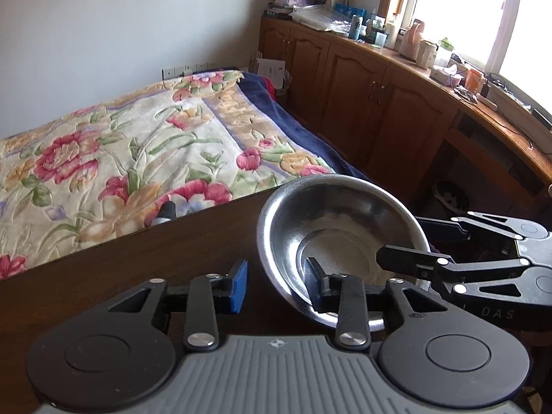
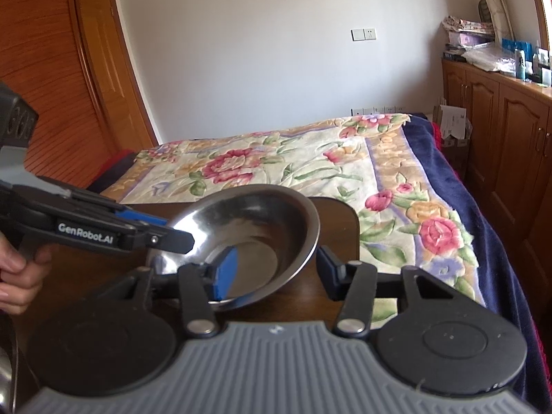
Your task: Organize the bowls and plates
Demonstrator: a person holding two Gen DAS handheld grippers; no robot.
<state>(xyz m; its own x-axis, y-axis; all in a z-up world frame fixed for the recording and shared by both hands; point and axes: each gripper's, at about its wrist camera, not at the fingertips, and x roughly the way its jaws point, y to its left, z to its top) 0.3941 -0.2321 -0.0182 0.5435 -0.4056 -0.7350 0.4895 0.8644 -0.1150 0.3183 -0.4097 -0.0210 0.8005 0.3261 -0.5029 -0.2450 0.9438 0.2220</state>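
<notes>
Bedroom setting: dark wooden table [image 1: 120, 276] in the foreground, its far edge against a bed with a floral blanket [image 1: 114, 158] in cream, pink and green, bordered in navy. One stainless steel bowl [image 1: 331, 238] sits at the table's far right corner, tilted, its near rim lifted off the wood in the right wrist view; finish is polished and mirror-like, with a flat round base, a rolled rim and window glare on the inner wall. Left gripper [image 1: 279, 284] is spread wide, straddling the bowl's near-left rim: the right finger sits inside the bowl, the blue-padded left finger outside over bare table, with neither pad pressed to the metal as far as can be seen. Right gripper [image 2: 276, 272] is likewise parted, its blue-padded left finger inside the bowl and its right finger outside past the rim, not clamped. Each gripper shows in the other's view, reaching over the rim from the side (the right one's lower finger crosses the rim in the left wrist view). A hand [image 2: 17, 276] holds the left gripper's handle at the frame edge. Beyond the bed: plain white wall, wooden cabinets [image 1: 362, 96] under a cluttered countertop, a bright window [image 1: 483, 10], and a wooden door [image 2: 51, 86] on the left.
</notes>
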